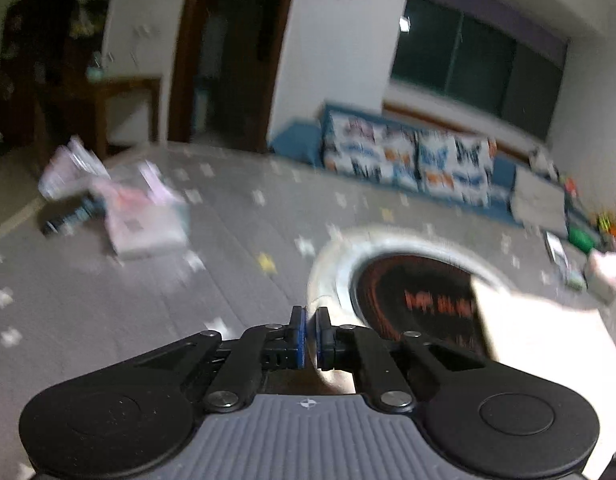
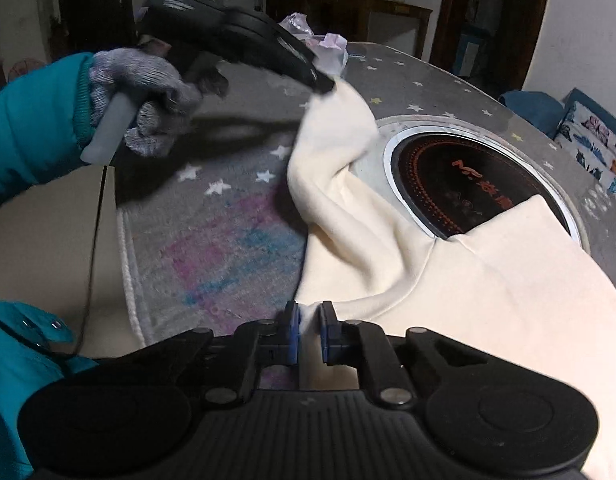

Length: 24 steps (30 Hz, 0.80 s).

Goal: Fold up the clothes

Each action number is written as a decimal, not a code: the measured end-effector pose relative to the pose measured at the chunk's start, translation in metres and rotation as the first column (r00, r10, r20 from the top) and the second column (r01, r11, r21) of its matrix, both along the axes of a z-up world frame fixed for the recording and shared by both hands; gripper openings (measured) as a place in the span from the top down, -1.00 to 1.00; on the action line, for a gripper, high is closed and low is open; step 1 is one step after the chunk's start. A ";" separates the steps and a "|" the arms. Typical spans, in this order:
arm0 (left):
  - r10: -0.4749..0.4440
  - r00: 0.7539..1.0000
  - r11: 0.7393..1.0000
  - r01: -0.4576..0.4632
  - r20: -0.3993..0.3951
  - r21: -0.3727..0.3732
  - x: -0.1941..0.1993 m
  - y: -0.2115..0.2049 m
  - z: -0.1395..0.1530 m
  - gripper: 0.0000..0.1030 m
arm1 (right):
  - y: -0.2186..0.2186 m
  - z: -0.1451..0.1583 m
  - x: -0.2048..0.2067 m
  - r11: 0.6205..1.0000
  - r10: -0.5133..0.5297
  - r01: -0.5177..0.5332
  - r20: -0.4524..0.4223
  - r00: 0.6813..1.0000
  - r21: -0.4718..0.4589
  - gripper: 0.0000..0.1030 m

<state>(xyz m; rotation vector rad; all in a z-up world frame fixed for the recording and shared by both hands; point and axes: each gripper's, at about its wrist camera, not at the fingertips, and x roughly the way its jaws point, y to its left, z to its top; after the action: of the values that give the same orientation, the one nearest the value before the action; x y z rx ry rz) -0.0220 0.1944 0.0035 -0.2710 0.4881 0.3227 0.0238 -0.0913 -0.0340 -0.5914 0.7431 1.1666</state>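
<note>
A cream garment (image 2: 448, 280) lies across the grey star-patterned tablecloth (image 2: 235, 120) and part of the round black cooktop (image 2: 460, 184). My right gripper (image 2: 310, 332) is shut on the garment's near edge. My left gripper (image 2: 328, 82) shows in the right wrist view, held by a gloved hand, shut on a far corner of the garment and lifting it. In the blurred left wrist view the left gripper (image 1: 310, 336) has its pads nearly together with cream cloth (image 1: 548, 344) below and to the right, beside the cooktop (image 1: 420, 300).
A pink packet and plastic bags (image 1: 143, 216) lie at the table's far left. A patterned blue sofa (image 1: 408, 160) stands beyond the table. Small items (image 1: 588, 240) sit at the right edge. A wooden side table (image 2: 392, 12) stands behind.
</note>
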 end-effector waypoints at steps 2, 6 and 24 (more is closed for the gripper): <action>0.017 0.999 1.000 -0.017 0.030 0.016 -0.007 0.003 0.003 0.89 | -0.002 0.001 -0.001 1.000 0.013 -0.013 -0.005 1.000 0.000 0.84; 0.038 0.999 0.999 -0.038 -0.004 0.029 -0.010 0.010 -0.008 0.89 | -0.002 -0.003 0.001 1.000 0.028 -0.028 -0.026 0.999 -0.006 0.84; 0.103 0.991 0.994 -0.101 -0.080 0.034 -0.020 0.021 -0.016 0.88 | -0.081 0.018 0.041 0.967 -0.249 0.251 -0.053 0.967 0.034 0.54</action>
<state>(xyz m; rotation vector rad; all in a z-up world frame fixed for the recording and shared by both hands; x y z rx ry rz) -0.0423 0.2153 -0.0129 -0.2547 0.5502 0.4416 0.0647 -0.1723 -0.0159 -0.4228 0.8088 0.9621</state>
